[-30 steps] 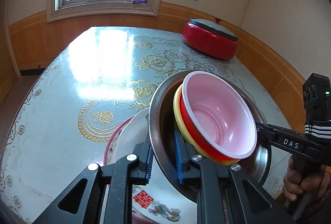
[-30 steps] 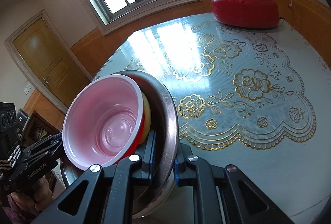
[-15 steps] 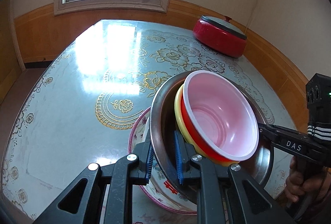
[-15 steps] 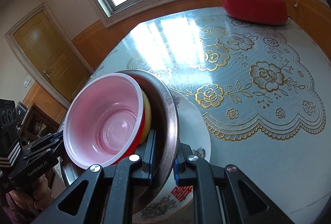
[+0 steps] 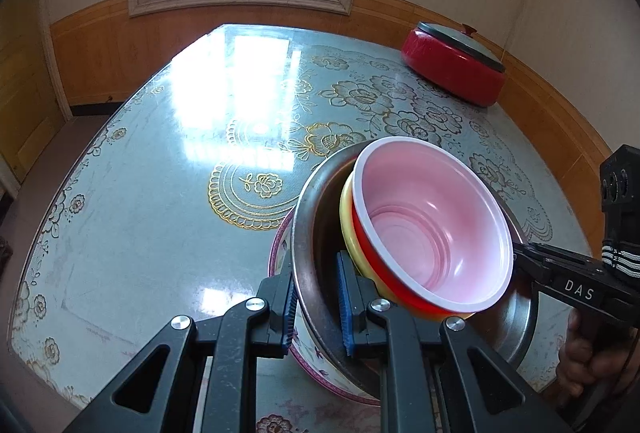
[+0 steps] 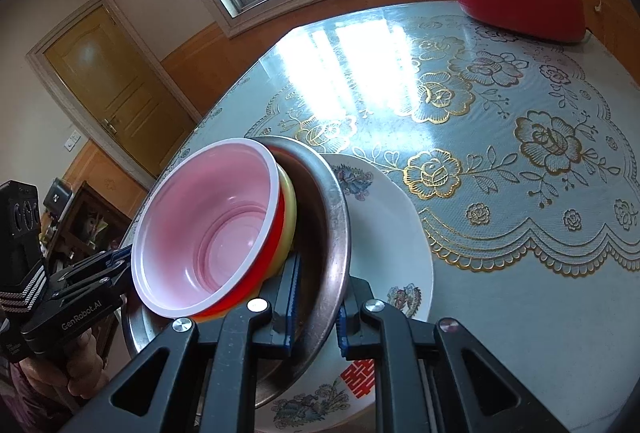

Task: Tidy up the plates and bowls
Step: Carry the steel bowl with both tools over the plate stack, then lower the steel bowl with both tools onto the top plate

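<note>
A steel bowl (image 5: 316,233) (image 6: 336,225) holds a yellow bowl (image 5: 347,229) (image 6: 290,221), and a red bowl with a pink inside (image 5: 428,233) (image 6: 208,229) sits nested in that. My left gripper (image 5: 318,305) is shut on the steel bowl's near rim. My right gripper (image 6: 318,309) is shut on the opposite rim and also shows in the left wrist view (image 5: 524,257). The stack tilts over a white flowered plate (image 5: 280,253) (image 6: 400,233) lying on the table. I cannot tell whether bowl and plate touch.
The round table (image 5: 140,213) (image 6: 520,273) has a blue cover with a gold flower pattern. A red pot with a grey lid (image 5: 452,73) (image 6: 520,1) stands at its far right edge. A window and a wooden door are behind. A person's hand holds each gripper.
Both grippers, still shut on the steel bowl, have carried the stack lower and further over the plate. The plate now shows at the right in the right wrist view.
</note>
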{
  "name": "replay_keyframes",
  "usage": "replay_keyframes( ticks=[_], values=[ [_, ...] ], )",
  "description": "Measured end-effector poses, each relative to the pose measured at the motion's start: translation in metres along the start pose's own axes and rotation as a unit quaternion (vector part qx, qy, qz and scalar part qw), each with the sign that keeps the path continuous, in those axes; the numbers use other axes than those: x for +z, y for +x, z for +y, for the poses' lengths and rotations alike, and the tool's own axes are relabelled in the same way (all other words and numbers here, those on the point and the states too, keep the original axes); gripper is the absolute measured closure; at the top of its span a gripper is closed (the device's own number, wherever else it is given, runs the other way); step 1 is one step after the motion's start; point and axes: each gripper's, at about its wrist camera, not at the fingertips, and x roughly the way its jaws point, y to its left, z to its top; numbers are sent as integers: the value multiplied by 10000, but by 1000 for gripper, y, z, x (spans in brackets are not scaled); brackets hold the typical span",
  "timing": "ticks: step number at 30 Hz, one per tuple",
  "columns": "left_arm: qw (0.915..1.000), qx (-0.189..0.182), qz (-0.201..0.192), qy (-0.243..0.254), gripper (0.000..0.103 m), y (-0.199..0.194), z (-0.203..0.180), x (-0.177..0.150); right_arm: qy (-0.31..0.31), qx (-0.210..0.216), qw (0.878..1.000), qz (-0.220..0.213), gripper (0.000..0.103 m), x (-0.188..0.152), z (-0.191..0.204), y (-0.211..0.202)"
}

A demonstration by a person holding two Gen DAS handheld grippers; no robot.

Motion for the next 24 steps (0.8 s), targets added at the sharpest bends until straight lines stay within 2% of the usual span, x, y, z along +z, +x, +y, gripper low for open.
replay_keyframes(
  ticks=[7,12,24],
  values=[
    [9996,-195,-4,224,86,7,-1,6,143,-267,9995,-37,89,-5,1,0],
    [9972,-478,27,569,85,8,4,12,530,-557,9969,-187,89,-12,7,-1],
    [9815,-1257,154,1435,82,14,10,20,1338,-1254,9811,-623,89,-32,23,-16]
  ],
)
